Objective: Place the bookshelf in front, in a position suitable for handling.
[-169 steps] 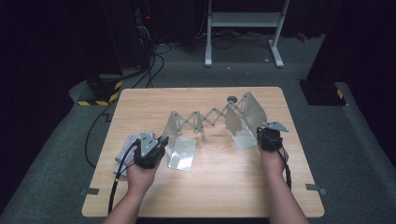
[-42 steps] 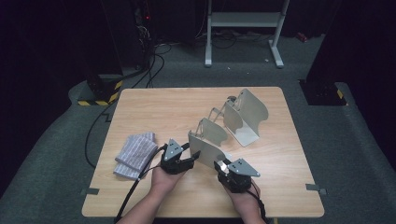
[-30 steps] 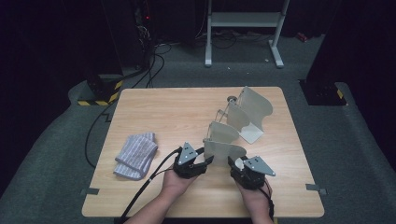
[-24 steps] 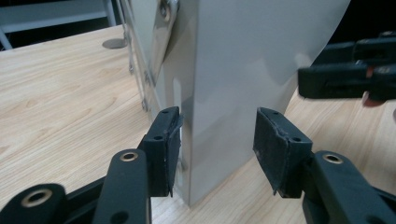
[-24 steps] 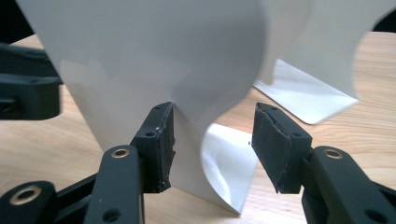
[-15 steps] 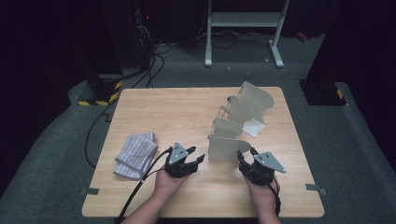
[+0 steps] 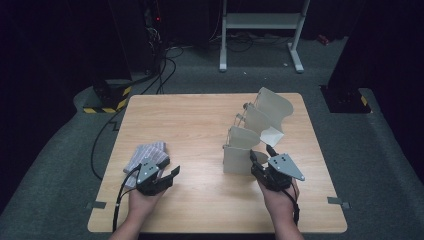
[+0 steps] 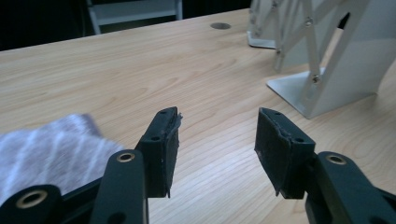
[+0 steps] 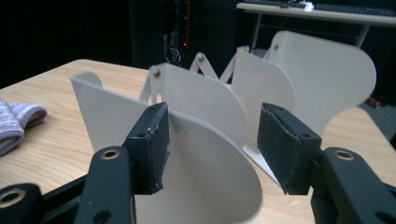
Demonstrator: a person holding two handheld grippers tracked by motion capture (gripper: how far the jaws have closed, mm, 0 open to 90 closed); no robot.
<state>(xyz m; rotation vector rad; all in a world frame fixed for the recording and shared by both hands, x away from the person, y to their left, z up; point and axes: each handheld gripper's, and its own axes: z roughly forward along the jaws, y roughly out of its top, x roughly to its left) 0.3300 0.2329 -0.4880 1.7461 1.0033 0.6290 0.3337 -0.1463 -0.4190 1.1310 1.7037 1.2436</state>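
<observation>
- Right gripper (image 7: 261,159) sits just at the near end of the folding white rack (image 7: 252,137); its jaws stand spread and have just been opening, with the near panel's curved edge between them but no pad pressing on it, as far as the right gripper view shows.
- Left gripper (image 7: 169,173) hovers over bare wood, jaws spread with nothing between them, beside the striped cloth (image 7: 146,155).
- By my reading, the rack is already pushed together: its panels stand close, in a line running from the far right corner toward the near right of the table (image 7: 200,125). What is left seems to be drawing clear, or turning to the cloth.
- Outward: cables trail off the left edge, and a white stand (image 7: 262,22) sits on the floor beyond. Nothing blocks either hand.
</observation>
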